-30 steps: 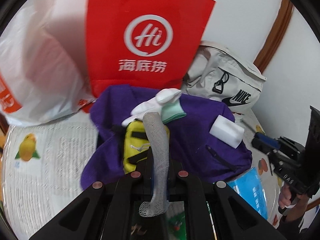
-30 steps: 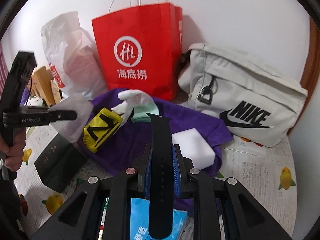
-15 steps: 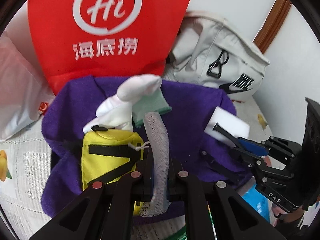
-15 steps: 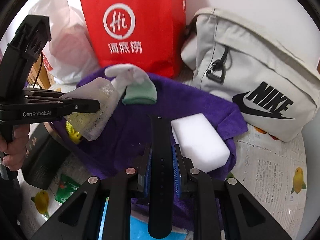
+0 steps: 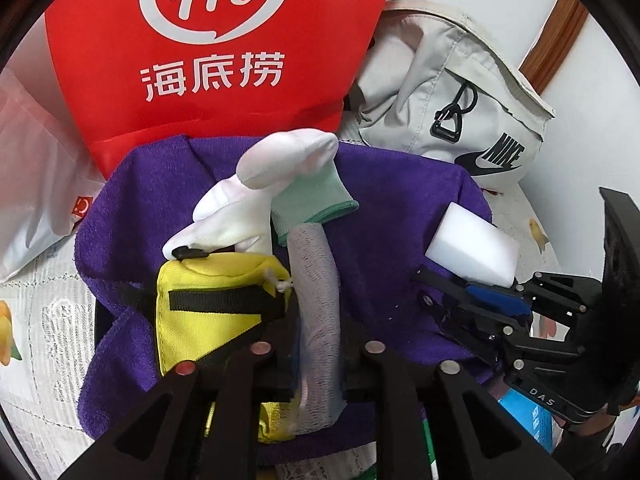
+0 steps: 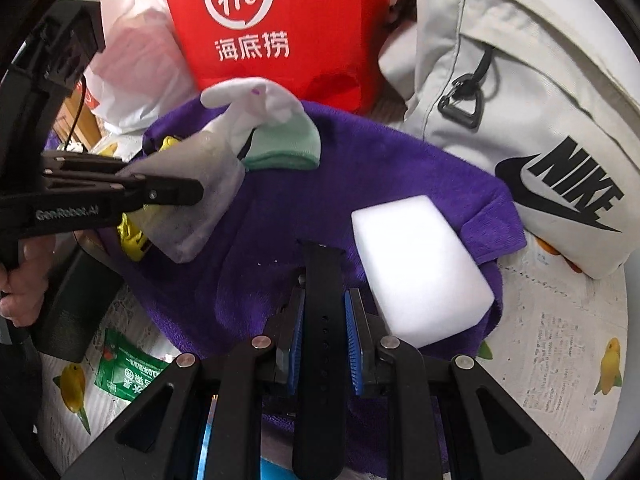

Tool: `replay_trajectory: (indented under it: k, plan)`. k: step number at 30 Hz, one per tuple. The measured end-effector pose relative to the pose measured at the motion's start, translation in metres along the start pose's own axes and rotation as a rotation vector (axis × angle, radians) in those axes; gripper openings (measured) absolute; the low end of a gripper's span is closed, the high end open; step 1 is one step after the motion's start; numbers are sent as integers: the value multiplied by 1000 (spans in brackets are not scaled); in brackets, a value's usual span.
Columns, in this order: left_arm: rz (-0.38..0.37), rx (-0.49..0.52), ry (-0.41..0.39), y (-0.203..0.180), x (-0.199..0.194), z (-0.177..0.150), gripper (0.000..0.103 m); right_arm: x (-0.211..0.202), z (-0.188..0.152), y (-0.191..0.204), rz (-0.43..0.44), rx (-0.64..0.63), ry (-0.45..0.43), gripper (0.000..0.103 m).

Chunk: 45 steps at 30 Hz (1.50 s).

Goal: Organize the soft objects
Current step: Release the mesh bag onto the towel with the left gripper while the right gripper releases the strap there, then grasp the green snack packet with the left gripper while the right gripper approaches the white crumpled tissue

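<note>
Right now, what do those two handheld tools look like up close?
Both are matte black with angular frames and round silver bolts. The left gripper carries grey "GenRobot.AI" lettering and a thin black cable. The right gripper has ridged blue pads; its side reads "DAS".

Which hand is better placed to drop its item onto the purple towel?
Left, probably: the left gripper has just been opening its jaws around the grey mesh cloth, low over the towel; the right gripper clamps the black strap.

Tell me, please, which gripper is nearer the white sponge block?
Right. The right gripper, clamping a black watch strap, is directly beside the white sponge block; the left gripper is across the purple towel.
</note>
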State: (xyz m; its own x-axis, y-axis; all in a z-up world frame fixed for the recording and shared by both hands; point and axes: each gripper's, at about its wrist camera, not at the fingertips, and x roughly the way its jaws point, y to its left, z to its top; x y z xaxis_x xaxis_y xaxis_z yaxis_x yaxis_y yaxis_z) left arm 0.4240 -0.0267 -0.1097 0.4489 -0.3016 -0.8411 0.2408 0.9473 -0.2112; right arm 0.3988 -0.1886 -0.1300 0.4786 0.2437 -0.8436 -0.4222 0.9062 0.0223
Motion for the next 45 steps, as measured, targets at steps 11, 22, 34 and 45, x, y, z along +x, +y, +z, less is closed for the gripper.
replay_trajectory:
  k: [11,22,34,45]
  plan:
    - [36,-15,-26,1,-20,2,68,-20,-3,12,1,-44,-48,57]
    - [96,-19,-119,1,-86,-19,68,-79,-27,26,28,11,-132,57]
    - [91,54,-137,-32,-134,-86,68,-144,-107,54,41,85,-205,57]
    - [145,264,13,-85,-78,-129,68,-167,-178,36,9,213,-185,57]
